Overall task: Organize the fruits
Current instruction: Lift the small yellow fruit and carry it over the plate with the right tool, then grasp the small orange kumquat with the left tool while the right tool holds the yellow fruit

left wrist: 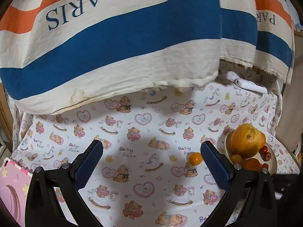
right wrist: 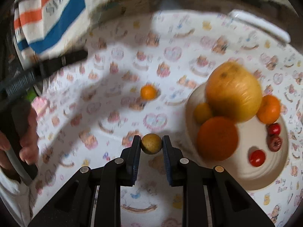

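Observation:
My right gripper (right wrist: pixel 151 143) is shut on a small yellow-brown round fruit (right wrist: pixel 151 144), held above the bear-print cloth (right wrist: pixel 106 177), left of a white plate (right wrist: pixel 265 177). The plate carries a big yellow pomelo (right wrist: pixel 233 92), an orange (right wrist: pixel 217 139), a tangerine (right wrist: pixel 269 109), a small yellow fruit (right wrist: pixel 203 112) and three small red fruits (right wrist: pixel 257 158). One small orange fruit (right wrist: pixel 148 92) lies alone on the cloth. My left gripper (left wrist: pixel 151 151) is open and empty over the cloth, with that loose orange fruit (left wrist: pixel 196 158) just left of its right finger and the plate (left wrist: pixel 272 160) beyond.
A striped "PARIS" fabric (left wrist: pixel 113 43) hangs over the back of the table. A white remote-like device (left wrist: pixel 248 84) lies at the back right. A pink case (left wrist: pixel 11 193) sits at the left edge. A hand (right wrist: pixel 26 141) holds the left gripper's handle.

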A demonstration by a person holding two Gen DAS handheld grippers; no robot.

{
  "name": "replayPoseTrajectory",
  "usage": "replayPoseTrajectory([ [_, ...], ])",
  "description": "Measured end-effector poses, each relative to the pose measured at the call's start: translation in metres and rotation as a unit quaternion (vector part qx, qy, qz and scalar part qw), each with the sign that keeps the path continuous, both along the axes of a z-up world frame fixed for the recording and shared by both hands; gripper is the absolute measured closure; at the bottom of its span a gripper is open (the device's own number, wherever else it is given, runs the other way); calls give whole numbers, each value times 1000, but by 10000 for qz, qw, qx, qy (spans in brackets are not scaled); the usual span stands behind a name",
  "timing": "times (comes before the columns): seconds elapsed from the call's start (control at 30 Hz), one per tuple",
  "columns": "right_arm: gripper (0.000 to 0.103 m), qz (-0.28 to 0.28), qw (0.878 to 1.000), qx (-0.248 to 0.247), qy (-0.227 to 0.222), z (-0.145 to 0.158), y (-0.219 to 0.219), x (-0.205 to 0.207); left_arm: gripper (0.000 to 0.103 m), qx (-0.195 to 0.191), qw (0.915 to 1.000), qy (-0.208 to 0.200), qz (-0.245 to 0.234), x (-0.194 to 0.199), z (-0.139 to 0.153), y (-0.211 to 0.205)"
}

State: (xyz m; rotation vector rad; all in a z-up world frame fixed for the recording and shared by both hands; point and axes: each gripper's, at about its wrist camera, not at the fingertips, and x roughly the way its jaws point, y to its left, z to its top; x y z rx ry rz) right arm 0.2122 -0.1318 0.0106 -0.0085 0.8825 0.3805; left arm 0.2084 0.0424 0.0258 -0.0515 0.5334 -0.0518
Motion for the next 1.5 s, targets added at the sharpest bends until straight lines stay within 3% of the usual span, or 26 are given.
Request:
replayPoseTrajectory([
  [0.13,79,-532,9964,-35,-665,18,-21,-3,1,39,9999,-27,-94,-5,4,-7],
  [0.37,79,-1270,9857,109,-1103,39,-57,-4,1,216,9994,-148,-217,-12,6,-22],
  [0.47,79,-1544,9726,-432,-1686,46,-58,-9,1,350,9990,-158,-240,-13,3,-28],
  [0.6,79,-1773,9594,-810,-2040,47,-60,-13,1,477,9983,-143,-304,-14,-2,-37],
  [0.73,79,-1916,9562,-584,-2136,50,-70,-18,1,486,9979,-82,-427,-15,-6,-45],
  [0.87,79,-2264,9443,-588,-2317,46,-78,-18,1,240,9983,124,-516,-16,-6,-48],
  [1.13,79,-2461,9424,-554,-2198,41,-91,-10,2,347,9976,454,-398,3,-17,-60],
  [1.37,79,-2631,9402,-704,-2044,37,-97,-4,21,-295,9882,1421,-489,52,-31,-62],
  [1.5,79,-2879,9369,-810,-1809,36,-106,2,42,-381,9802,1850,-599,68,-43,-72],
])
